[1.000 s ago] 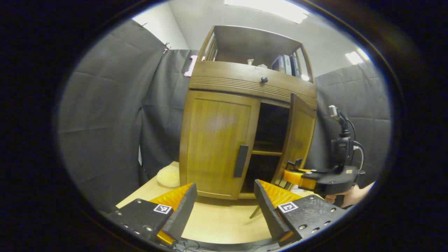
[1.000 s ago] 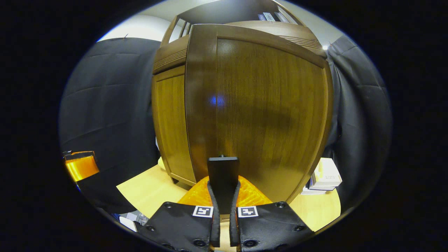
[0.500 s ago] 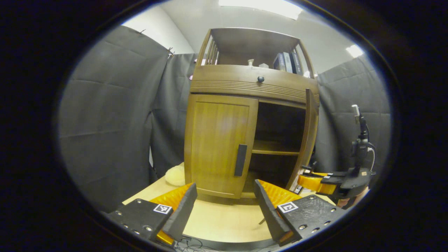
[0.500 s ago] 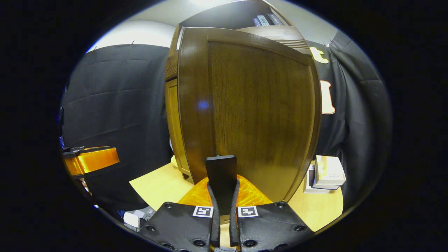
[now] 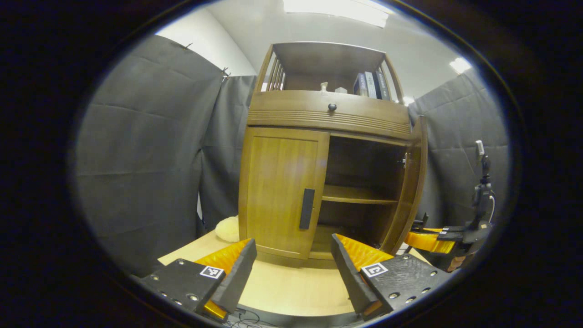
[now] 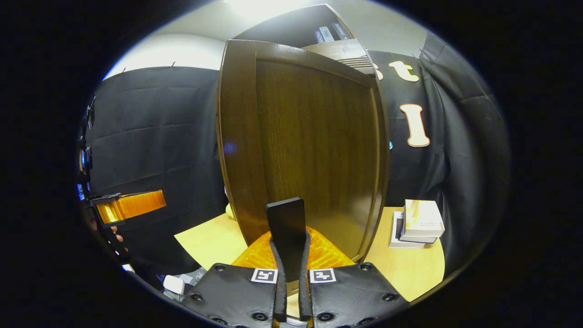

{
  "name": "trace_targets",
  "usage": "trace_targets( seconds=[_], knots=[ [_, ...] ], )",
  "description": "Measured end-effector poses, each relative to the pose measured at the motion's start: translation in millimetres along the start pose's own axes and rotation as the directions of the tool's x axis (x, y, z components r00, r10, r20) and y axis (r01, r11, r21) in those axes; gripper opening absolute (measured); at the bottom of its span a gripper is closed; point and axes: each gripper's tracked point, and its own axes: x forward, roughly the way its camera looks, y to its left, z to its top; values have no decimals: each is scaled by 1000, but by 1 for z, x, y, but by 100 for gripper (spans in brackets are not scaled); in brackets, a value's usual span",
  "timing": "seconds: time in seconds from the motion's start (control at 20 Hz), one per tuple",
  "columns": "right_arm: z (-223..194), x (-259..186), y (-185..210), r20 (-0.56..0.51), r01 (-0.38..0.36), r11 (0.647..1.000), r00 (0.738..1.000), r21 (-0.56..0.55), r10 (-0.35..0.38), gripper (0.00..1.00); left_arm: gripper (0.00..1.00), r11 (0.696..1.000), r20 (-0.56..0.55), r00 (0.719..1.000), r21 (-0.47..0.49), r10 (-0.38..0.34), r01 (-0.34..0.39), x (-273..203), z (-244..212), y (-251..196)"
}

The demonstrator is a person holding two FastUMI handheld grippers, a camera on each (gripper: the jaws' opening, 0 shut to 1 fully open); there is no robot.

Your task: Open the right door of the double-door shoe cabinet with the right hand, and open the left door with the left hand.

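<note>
On pale tabletop, shoe cabinet

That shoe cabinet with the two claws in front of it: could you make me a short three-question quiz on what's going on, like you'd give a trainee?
1. True or false: the left door of the shoe cabinet is shut.
2. What is the right claw clamped on? A) the drawer knob B) the right door's handle C) a book
3. Fill in: the left claw hangs in front of the cabinet with its jaws ____.

Key
1. True. The left door sits flush, while the right door is swung wide, showing a shelf inside.
2. B. Both fingers press on the dark handle.
3. Open, and holding nothing.
</note>
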Motion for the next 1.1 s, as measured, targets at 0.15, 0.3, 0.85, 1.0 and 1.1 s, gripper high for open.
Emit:
trace_targets(
  seconds=[0.15,0.3,0.85,1.0,1.1],
  knots=[
    [-4,-12,-14,0,26,1000,1000,10,-26,12,95,1000,13,1000,17,1,-2,-3,1,-4],
    [-6,-28,-28,17,42,999,999,33,-42,8,96,1000,19,1000,6,-11,11,0,3,-11],
    [-5,-60,-78,16,93,994,995,60,-94,11,96,996,-4,996,-15,-85,85,1,-7,-47],
    [-5,-65,-91,12,119,992,993,49,-120,11,96,996,3,996,-24,-91,91,3,-5,-50],
    [-4,-70,-102,13,149,987,989,68,-150,7,95,996,1,996,-13,-89,89,4,-5,-49]
  ],
)
